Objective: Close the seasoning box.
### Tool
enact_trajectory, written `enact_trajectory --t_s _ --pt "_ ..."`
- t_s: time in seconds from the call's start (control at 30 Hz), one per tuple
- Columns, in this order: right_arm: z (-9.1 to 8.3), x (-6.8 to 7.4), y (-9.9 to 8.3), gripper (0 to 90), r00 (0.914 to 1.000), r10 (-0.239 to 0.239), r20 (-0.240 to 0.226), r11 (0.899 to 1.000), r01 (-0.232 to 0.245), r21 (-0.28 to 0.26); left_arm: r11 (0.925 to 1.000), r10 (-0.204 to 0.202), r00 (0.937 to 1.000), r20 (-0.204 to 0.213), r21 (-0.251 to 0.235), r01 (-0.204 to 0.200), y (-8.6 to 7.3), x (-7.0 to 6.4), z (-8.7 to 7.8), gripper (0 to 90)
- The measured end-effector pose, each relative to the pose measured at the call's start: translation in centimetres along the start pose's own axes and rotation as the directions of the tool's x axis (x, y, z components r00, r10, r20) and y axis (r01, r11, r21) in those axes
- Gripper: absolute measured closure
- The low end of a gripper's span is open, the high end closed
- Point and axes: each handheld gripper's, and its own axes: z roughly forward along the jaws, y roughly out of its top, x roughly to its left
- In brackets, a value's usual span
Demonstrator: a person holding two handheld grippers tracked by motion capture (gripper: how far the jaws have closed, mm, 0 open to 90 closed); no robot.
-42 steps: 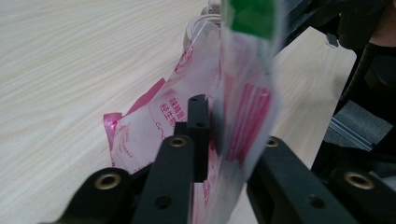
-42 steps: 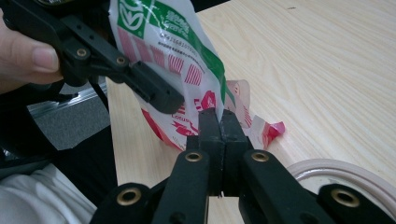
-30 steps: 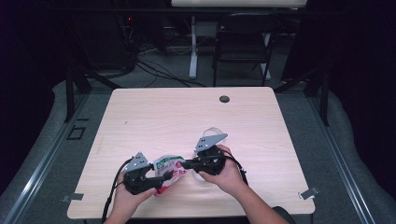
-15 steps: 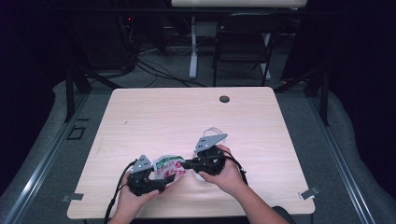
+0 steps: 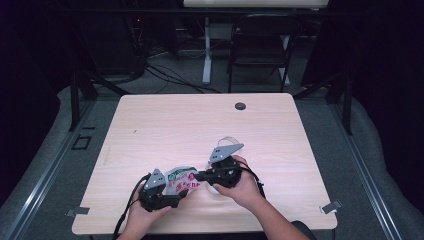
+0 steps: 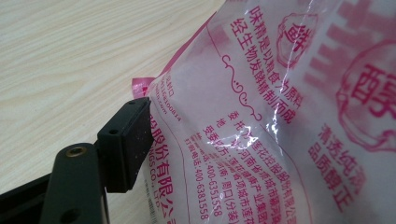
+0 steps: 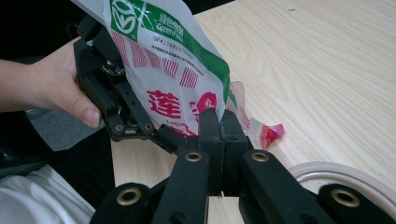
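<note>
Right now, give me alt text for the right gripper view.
The right gripper, jaws closed, pinches a corner of a clear plastic packet printed in red and green. Behind it, the left gripper holds the packet's other side above a wooden table.

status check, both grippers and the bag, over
Right gripper shut on the plastic bag, fingers pinching its edge. Left gripper on the bag's other side, one finger against the film; closure unclear. White ring beside the right gripper, not blocking.

packet [image 6: 289,121] cut by frame edges (1 finger hidden)
</note>
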Motion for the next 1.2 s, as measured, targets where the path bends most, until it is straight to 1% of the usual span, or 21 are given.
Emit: enact_trajectory --t_s 0.17,0.23,0.43,0.47,0.5,0.53,0.7,0.87,1.03,1.07,1.2 --pt "0.0 0.0 0.0 90.0 1.0 0.002 0.001 1.0 -0.002 -0.001 1.0 0.001 1.0 -0.001 0.007 -0.001 -0.3 0.3 0.3 28.2" --pt "-0.1 0.0 0.0 90.0 1.0 -0.002 0.0 1.0 0.002 0.002 0.9999 -0.015 0.9999 0.0 0.0 0.015 -0.4 0.3 0.5 27.2" --pt "0.0 0.0 0.0 90.0 1.0 0.003 0.003 1.0 -0.003 -0.002 1.0 -0.007 1.0 -0.002 0.001 0.007 -0.6 0.5 0.7 25.8" --pt "0.0 0.0 0.0 90.0 1.0 0.002 0.002 1.0 -0.002 -0.002 0.9998 -0.017 0.9999 0.001 -0.005 0.017 -0.7 0.5 0.8 25.5" --pt "0.0 0.0 0.0 90.0 1.0 0.002 0.002 1.0 -0.002 -0.002 0.9999 -0.011 0.9999 0.0 -0.004 0.011 -0.7 0.5 0.8 25.3" --pt "0.0 0.0 0.0 90.0 1.0 0.001 0.003 1.0 -0.001 -0.003 1.0 -0.005 1.0 -0.001 -0.001 0.005 -0.8 0.6 0.8 25.2" --pt "0.0 0.0 0.0 90.0 1.0 0.001 0.003 1.0 -0.001 -0.004 0.9999 -0.011 0.9999 -0.001 0.004 0.011 -0.9 0.6 0.9 24.5" --pt "0.0 0.0 0.0 90.0 1.0 0.001 0.003 1.0 -0.001 -0.005 0.9998 0.006 0.9999 -0.011 0.021 -0.006 -1.1 0.6 1.0 24.5" --pt "0.0 0.0 0.0 90.0 1.0 0.001 0.005 1.0 -0.001 -0.006 0.999 0.002 1.0 -0.008 0.044 -0.001 -1.2 0.8 1.3 23.3" --pt "0.0 0.0 0.0 90.0 1.0 0.001 0.005 1.0 -0.001 -0.006 0.9991 -0.009 1.0 -0.004 0.042 0.009 -1.2 0.7 1.4 23.3" --pt "0.0 0.0 0.0 90.0 1.0 0.001 0.005 1.0 -0.001 -0.007 0.9991 -0.003 1.0 -0.005 0.043 0.003 -1.2 0.9 1.5 23.4"
